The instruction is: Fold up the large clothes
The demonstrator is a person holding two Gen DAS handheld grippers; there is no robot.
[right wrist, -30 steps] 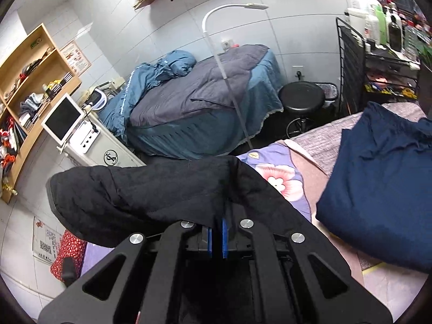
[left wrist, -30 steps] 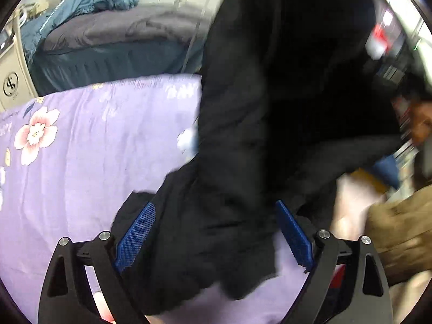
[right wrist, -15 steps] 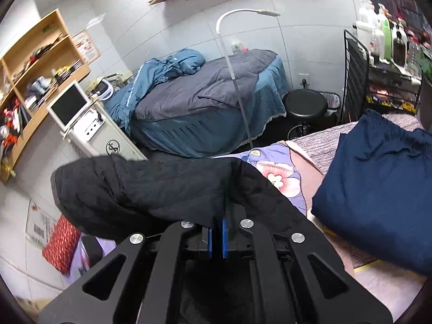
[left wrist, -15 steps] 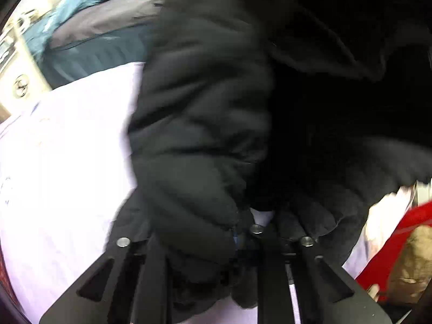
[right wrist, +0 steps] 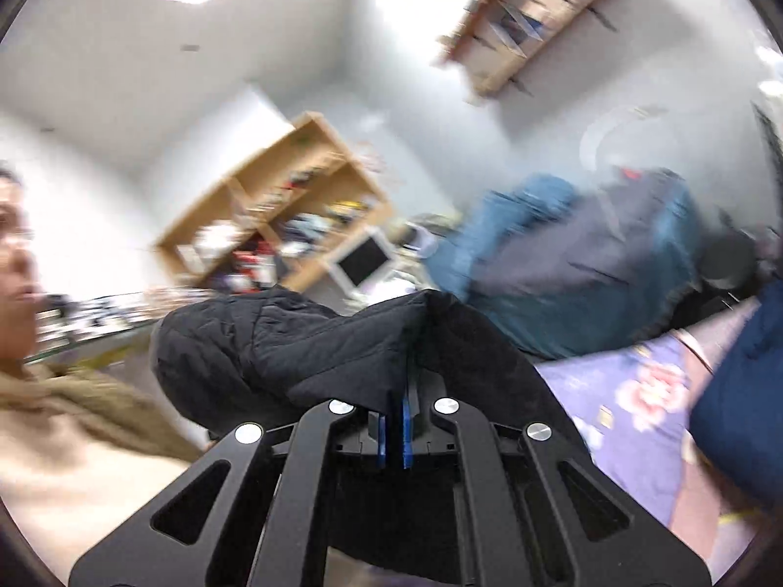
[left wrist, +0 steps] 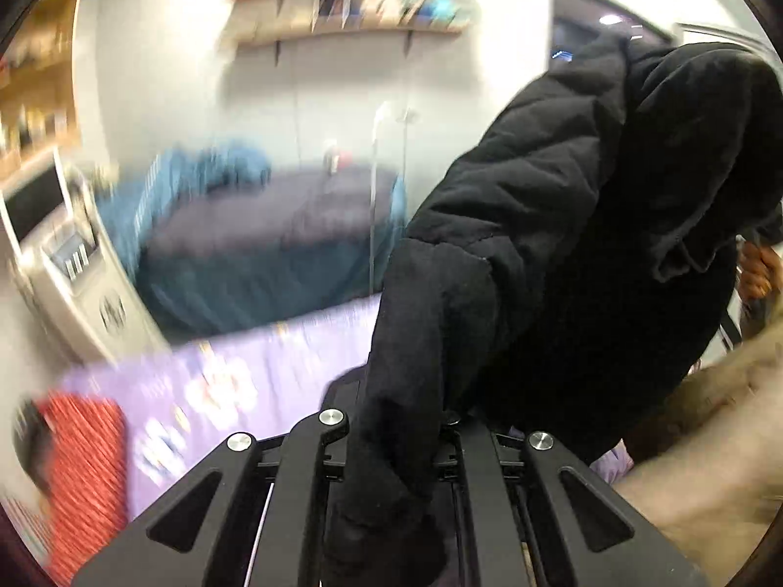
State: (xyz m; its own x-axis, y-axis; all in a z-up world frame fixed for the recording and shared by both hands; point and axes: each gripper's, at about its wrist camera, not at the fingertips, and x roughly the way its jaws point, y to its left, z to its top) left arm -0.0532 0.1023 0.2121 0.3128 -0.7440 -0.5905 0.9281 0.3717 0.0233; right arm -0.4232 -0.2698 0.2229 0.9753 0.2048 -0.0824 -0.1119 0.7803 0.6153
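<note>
A black quilted jacket (left wrist: pixel 563 254) hangs in the air, held up by both grippers. My left gripper (left wrist: pixel 396 435) is shut on a fold of it, and the cloth drapes over the fingers and hides the pads. In the right wrist view the jacket (right wrist: pixel 303 342) bunches over my right gripper (right wrist: pixel 394 420), which is shut on its edge between the blue pads (right wrist: pixel 406 433). The purple flowered bedsheet (left wrist: pixel 220 391) lies below the lifted jacket.
A folded navy garment (right wrist: pixel 739 391) lies on the purple sheet (right wrist: pixel 631 406) at the right. A teal bed (left wrist: pixel 274 249) with grey and blue bedding, a white machine (left wrist: pixel 73 279) and wooden shelves (right wrist: pixel 284 215) stand behind. A person in beige (right wrist: pixel 63 445) is at the left. A red bag (left wrist: pixel 83 460) sits low left.
The left gripper closed on the black jacket and rose sharply with it. The right gripper also rose and swung left, keeping its hold, so both views now look across the room.
</note>
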